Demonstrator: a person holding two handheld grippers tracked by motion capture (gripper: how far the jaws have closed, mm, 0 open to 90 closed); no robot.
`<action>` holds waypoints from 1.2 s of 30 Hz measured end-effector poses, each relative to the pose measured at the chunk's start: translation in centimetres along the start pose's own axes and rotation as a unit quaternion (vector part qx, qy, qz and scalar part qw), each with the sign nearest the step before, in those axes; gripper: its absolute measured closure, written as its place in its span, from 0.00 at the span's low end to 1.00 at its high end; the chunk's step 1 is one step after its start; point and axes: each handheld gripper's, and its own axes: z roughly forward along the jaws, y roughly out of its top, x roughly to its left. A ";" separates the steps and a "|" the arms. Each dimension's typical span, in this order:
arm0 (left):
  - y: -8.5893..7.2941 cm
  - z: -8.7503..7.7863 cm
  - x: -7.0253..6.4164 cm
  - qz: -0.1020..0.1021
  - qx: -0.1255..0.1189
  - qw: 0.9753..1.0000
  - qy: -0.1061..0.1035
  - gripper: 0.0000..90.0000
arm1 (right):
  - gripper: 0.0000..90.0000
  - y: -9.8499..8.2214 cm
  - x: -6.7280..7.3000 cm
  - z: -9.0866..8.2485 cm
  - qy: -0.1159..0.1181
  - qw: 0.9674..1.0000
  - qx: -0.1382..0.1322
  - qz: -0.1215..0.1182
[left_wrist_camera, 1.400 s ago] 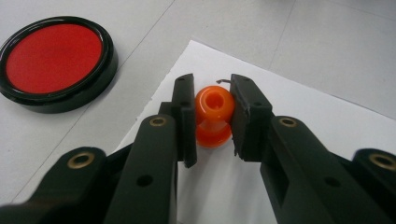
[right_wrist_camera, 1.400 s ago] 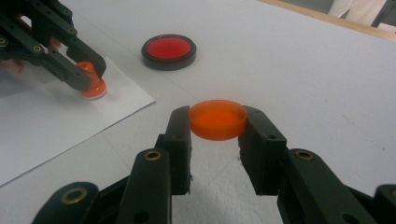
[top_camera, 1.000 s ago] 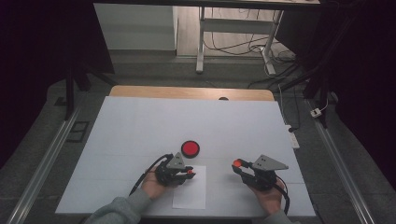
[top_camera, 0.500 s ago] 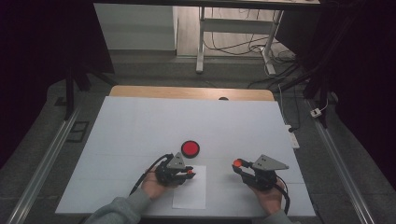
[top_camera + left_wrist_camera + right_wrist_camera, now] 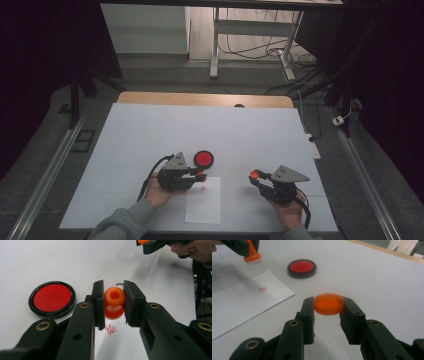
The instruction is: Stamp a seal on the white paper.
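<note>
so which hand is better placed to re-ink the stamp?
Left, probably. Its tongs already grip the orange stamp, lifted off the paper, beside the red ink pad. The right tongs hold the cap.

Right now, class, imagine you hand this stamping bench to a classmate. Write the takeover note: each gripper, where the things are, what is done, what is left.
Left gripper: shut on the orange stamp, held just above the sheet of paper.
Right gripper: shut on the orange lid, off to the right of the sheet.
Ink pad: open on the table, just beyond the sheet.
Done: one red stamp mark is on the paper.
Left, probably: put the lid back and set the stamp down.
</note>
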 end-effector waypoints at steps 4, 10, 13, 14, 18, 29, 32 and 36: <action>0.3 -0.4 0.2 -0.005 -0.005 1.000 -0.010 0.81 | 0.72 0.0 0.0 0.1 0.000 1.000 0.001 -0.001; 0.8 -1.3 0.4 -0.008 -0.016 1.000 -0.014 0.80 | 0.72 0.0 0.0 0.1 0.001 1.000 -0.001 -0.003; 1.4 -1.9 0.5 -0.008 -0.019 1.000 -0.015 0.80 | 0.72 0.1 0.1 0.2 0.002 1.000 0.000 -0.003; 1.6 -2.1 0.6 -0.009 -0.020 1.000 -0.015 0.80 | 0.72 0.1 0.1 0.2 0.004 1.000 -0.001 -0.004; 2.5 -2.7 0.9 -0.011 -0.025 0.999 -0.019 0.80 | 0.72 0.2 0.3 0.4 0.009 1.000 -0.001 -0.009; 3.5 -3.9 1.4 -0.017 -0.035 0.999 -0.019 0.80 | 0.72 0.3 0.7 0.9 0.018 1.000 -0.002 -0.010; 3.7 -4.1 1.6 -0.019 -0.036 0.999 -0.019 0.80 | 0.72 0.3 0.8 1.1 0.020 1.000 0.000 -0.014; 3.9 -4.3 1.7 -0.017 -0.038 0.999 -0.020 0.80 | 0.72 0.4 0.9 1.2 0.022 1.000 -0.001 -0.013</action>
